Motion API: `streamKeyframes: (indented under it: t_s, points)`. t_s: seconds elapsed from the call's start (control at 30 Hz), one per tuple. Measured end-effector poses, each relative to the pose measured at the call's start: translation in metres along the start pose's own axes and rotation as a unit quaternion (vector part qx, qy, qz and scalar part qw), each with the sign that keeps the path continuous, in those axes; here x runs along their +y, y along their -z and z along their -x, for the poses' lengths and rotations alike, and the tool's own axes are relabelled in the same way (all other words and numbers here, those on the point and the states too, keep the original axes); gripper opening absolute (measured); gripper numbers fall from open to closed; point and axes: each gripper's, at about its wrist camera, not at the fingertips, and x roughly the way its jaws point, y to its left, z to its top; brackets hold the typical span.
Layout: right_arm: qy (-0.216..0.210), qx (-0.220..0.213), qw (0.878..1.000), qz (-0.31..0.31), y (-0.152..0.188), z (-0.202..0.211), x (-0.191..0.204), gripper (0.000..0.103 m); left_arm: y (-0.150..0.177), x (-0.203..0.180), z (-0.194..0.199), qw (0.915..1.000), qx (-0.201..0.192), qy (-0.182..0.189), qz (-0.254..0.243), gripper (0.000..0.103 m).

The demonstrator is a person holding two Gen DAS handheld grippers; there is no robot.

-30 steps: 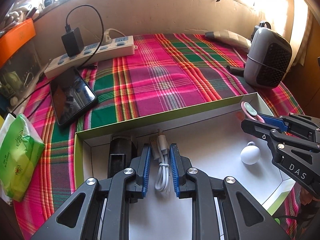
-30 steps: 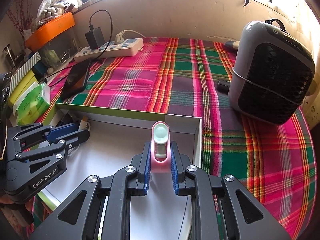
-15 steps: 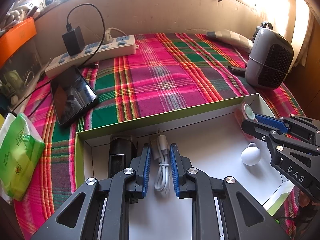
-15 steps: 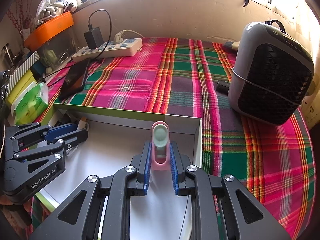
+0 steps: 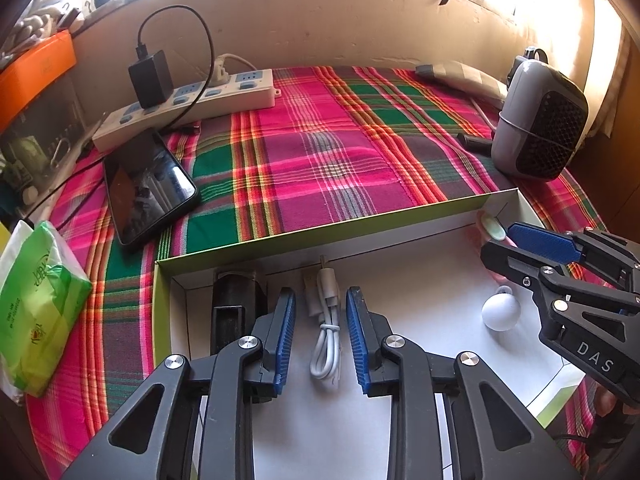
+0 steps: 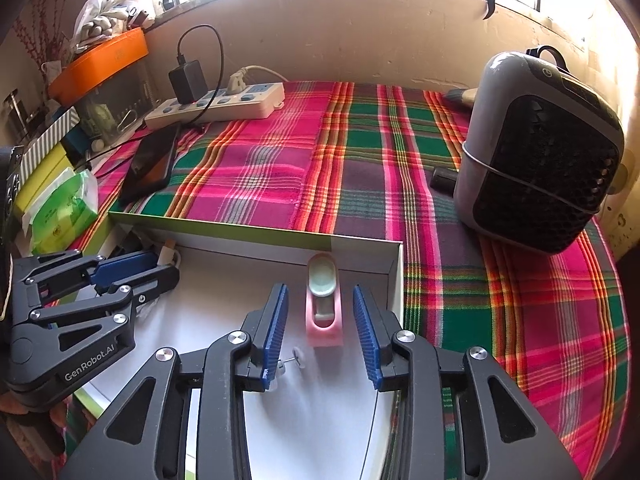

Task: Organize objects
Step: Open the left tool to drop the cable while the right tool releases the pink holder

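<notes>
A shallow white box with green outer walls (image 5: 328,236) lies on the plaid cloth. My left gripper (image 5: 320,336) is open over it, its fingers either side of a coiled white USB cable (image 5: 326,328) lying on the box floor. A black block (image 5: 236,308) lies left of the cable. My right gripper (image 6: 320,332) is open, with a pink and pale-green device (image 6: 323,300) lying free between its fingers in the box's far right corner (image 6: 394,248). A white ball (image 5: 499,312) lies in the box near the right gripper (image 5: 516,240).
On the plaid cloth (image 5: 320,160) are a black phone (image 5: 148,184), a white power strip (image 5: 188,104) with a black charger, a grey heater (image 6: 536,152) at the right and a green tissue pack (image 5: 36,304) at the left. An orange tray (image 6: 100,60) stands far left.
My right gripper lowered the pink device into the box corner and opened, letting it go. My left gripper widened slightly around the cable, which stays on the box floor.
</notes>
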Motion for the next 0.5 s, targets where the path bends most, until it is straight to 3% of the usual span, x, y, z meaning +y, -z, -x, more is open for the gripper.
streamKeyframes:
  t_s: [0.13, 0.5]
  points:
    - [0.001, 0.001, 1.000, -0.002, 0.002, 0.001, 0.001, 0.035, -0.001, 0.003, 0.002, 1.0000, -0.006, -0.002, 0.006, 0.031]
    - [-0.007, -0.018, 1.000, -0.010, 0.008, 0.023, 0.005, 0.036, 0.013, 0.004, 0.033, 0.9996, -0.027, -0.001, 0.009, 0.031]
